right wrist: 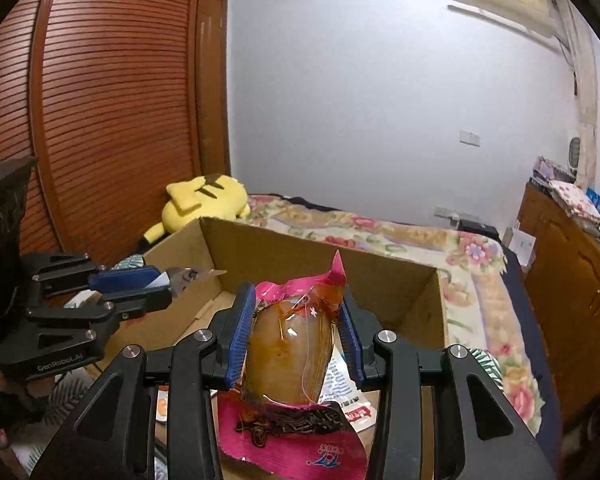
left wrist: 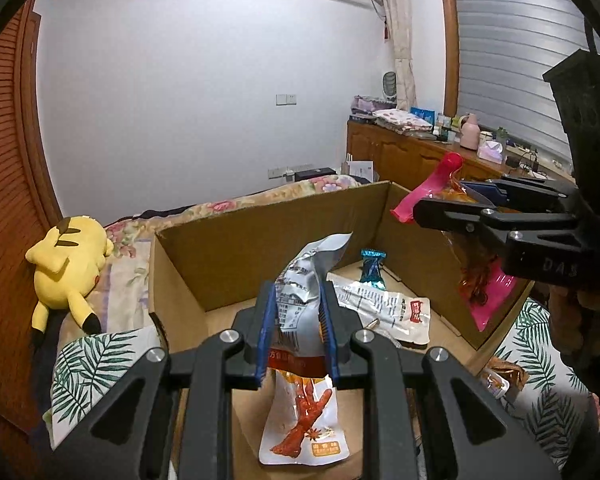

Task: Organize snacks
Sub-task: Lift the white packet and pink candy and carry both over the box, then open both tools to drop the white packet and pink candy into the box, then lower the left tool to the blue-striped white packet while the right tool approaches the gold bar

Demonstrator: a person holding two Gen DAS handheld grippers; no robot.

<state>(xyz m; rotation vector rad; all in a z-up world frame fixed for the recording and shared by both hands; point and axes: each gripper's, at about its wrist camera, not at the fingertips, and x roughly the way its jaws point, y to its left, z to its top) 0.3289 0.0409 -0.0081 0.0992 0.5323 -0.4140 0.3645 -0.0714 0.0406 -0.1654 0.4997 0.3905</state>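
Each gripper [left wrist: 296,332] is built of black plastic links joined by silver screws, with ribbed blue pads [left wrist: 265,332]. At frame right, "DAS" is embossed on the right gripper [left wrist: 452,204]; "GenRobot.AI" is printed on the left gripper [right wrist: 168,284] at frame left.

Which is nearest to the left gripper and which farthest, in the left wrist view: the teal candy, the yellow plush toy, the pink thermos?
From the left gripper:
1. Teal candy, just ahead inside the cardboard box.
2. Yellow plush toy, left on the bed.
3. Pink thermos, far right on the wooden cabinet.
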